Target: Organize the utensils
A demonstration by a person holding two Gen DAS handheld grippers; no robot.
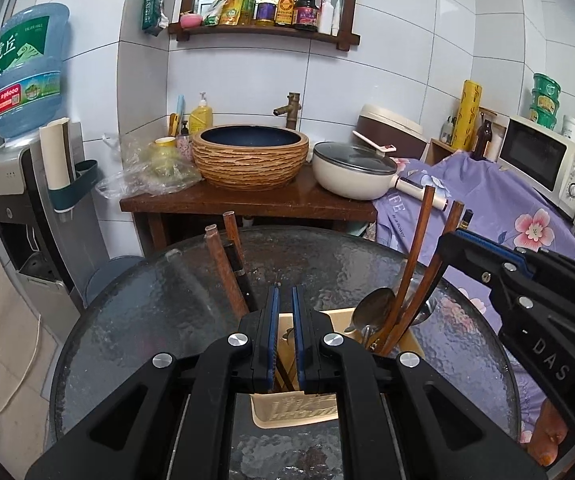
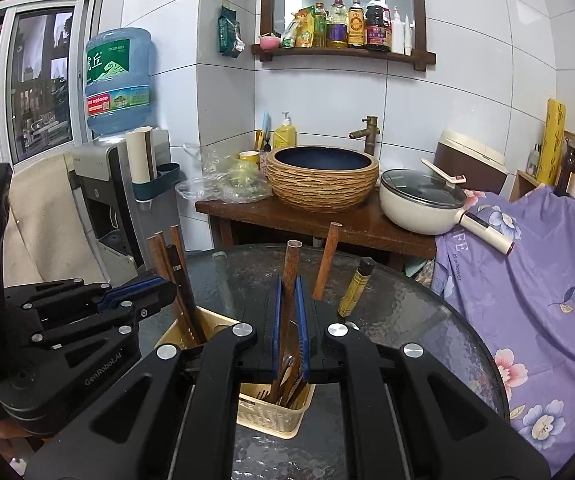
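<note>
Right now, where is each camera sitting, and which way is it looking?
Left wrist: sits on the left gripper, looks forward over the utensil holder toward the sink; the right gripper shows at right.
Right wrist: sits on the right gripper, which pinches a wooden handle; the left gripper shows at left.
Both share the holder, glass table, sink and pot.

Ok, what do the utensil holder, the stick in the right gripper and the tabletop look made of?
Utensil holder: beige plastic by the look, matte, with molded slots. Stick in the right gripper: reddish-brown wood, grain visible, probably lacquered. Tabletop: textured dark glass, glossy, reflecting light.
</note>
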